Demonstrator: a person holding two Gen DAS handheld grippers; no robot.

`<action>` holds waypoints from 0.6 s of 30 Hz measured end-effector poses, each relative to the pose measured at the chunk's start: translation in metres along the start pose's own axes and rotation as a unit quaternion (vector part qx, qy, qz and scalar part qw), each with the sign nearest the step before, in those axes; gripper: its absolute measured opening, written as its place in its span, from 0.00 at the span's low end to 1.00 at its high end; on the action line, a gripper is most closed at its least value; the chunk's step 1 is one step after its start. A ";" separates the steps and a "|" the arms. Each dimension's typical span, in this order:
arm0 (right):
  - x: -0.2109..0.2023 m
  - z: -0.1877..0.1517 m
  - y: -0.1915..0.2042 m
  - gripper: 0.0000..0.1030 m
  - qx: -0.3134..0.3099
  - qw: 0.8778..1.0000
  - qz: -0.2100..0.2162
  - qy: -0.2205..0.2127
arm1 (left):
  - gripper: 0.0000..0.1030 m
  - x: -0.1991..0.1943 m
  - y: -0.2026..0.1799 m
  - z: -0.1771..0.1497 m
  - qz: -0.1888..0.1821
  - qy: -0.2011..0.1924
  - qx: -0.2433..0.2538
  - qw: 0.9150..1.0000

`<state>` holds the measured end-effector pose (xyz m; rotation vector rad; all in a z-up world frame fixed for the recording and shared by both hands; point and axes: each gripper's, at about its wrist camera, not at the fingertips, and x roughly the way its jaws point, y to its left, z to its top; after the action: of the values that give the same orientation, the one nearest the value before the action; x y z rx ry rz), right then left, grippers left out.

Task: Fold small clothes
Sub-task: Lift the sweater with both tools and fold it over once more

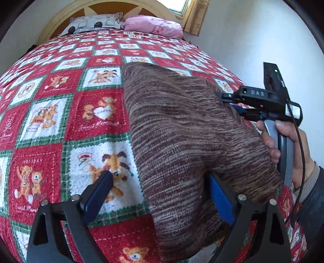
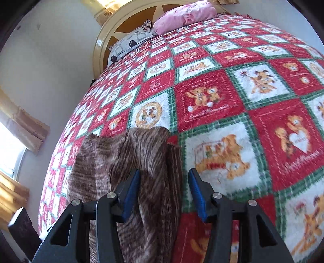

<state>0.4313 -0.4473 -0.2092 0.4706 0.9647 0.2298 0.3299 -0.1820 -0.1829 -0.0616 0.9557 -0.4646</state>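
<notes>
A brown striped knit garment (image 1: pixel 182 129) lies folded on the red, white and green teddy-bear bedspread (image 1: pixel 60 113). My left gripper (image 1: pixel 160 184) stands wide open over the garment's near left edge. Its left finger is over bare bedspread and its right finger (image 1: pixel 220 200) sits against the cloth. A hand (image 1: pixel 283 145) holds my right gripper (image 1: pixel 230 103) at the garment's far right edge. In the right wrist view the garment (image 2: pixel 129 157) is bunched in folds, and its right edge runs between the part-open fingers of my right gripper (image 2: pixel 164 184). The pads do not press on it.
A patterned grey pillow (image 1: pixel 95 25) and a pink pillow (image 1: pixel 154 25) lie against the arched headboard (image 1: pixel 60 18) at the far end. White walls flank the bed, with a curtained window (image 2: pixel 12 153) at the side. The bedspread (image 2: pixel 243 101) stretches flat around the garment.
</notes>
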 end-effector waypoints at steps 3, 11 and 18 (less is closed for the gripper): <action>0.004 0.003 -0.006 0.49 0.014 1.000 0.022 -0.001 | 0.90 0.001 -0.003 -0.001 -0.002 -0.001 0.008 1.000; 0.008 0.002 -0.002 0.39 0.006 1.000 0.022 -0.005 | 0.80 0.008 -0.006 0.000 -0.038 0.020 0.015 0.999; 0.009 -0.001 0.008 0.24 0.001 1.000 0.020 0.001 | 0.69 0.003 -0.012 -0.003 -0.034 0.007 0.039 0.999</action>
<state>0.4361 -0.4366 -0.2127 0.4923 0.9578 0.2652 0.3241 -0.1936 -0.1837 -0.0211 0.9511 -0.5659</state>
